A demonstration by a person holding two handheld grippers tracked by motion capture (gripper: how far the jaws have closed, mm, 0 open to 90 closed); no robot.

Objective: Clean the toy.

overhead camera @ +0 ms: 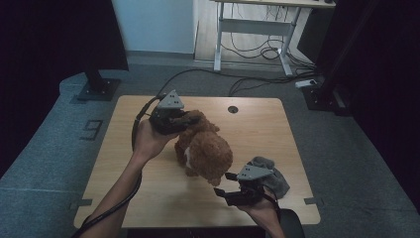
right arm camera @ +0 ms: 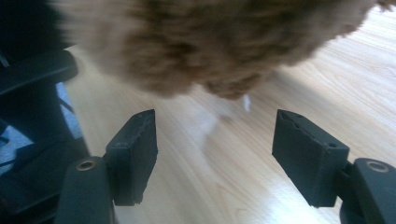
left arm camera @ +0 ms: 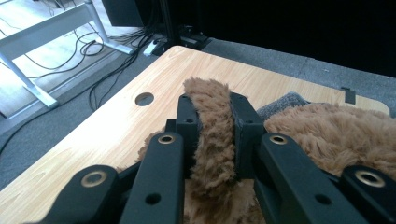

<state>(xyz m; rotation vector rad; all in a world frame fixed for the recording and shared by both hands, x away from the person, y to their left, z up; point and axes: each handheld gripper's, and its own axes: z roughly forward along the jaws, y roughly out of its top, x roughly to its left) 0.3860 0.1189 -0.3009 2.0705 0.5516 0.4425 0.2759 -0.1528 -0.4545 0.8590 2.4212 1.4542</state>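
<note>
On table (overhead camera: 148, 188): one plush dog (overhead camera: 205, 148), one grey cloth (overhead camera: 270, 173).

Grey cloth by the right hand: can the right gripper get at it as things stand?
Probably yes. The grey cloth lies right beside the right gripper, whose jaws stand open with nothing between them, but they point at the plush dog, so the hand must turn first.

Clamped by the left gripper (left arm camera: 215, 126): a brown plush flap of the stuffed toy (left arm camera: 212, 140), above the wooden table (left arm camera: 102, 135); grey cloth (left arm camera: 285, 103) behind, cable hole (left arm camera: 144, 99) beyond.
</note>
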